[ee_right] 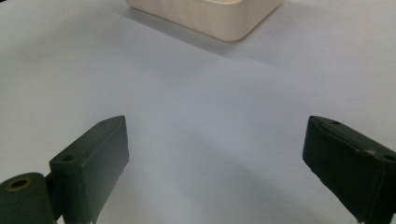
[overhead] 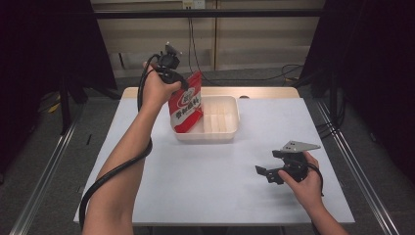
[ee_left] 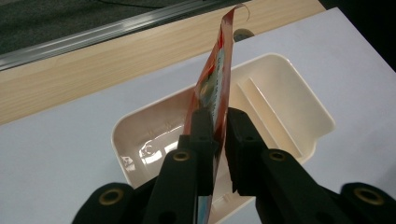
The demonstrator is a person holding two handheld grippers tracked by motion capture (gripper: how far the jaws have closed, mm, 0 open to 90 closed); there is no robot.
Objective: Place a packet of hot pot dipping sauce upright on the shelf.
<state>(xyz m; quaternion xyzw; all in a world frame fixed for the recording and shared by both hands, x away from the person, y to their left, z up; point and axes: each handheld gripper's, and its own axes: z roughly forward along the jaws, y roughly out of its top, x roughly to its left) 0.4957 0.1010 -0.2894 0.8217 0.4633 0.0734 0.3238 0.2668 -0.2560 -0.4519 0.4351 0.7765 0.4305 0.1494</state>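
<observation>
A red snack bag (overhead: 186,103) with white print hangs upright over the left part of a cream plastic tub (overhead: 230,131) at the table's far middle. My left gripper (overhead: 184,84) is shut on the bag's top edge. Seen edge-on in the left gripper view, the bag (ee_left: 215,88) is pinched between the two black jaws of my left gripper (ee_left: 218,122), with the tub (ee_left: 285,98) below it. My right gripper (overhead: 268,168) rests low over the table at the near right, open with nothing between its fingers. In the right gripper view my right gripper (ee_right: 215,135) spreads wide over the bare white table (ee_right: 196,98).
The tub (ee_right: 219,18) has a ribbed divider section on its right side. A light wooden strip (overhead: 264,91) runs along the table's far edge. Cables trail from both grippers. Dark curtains and metal rails flank the table.
</observation>
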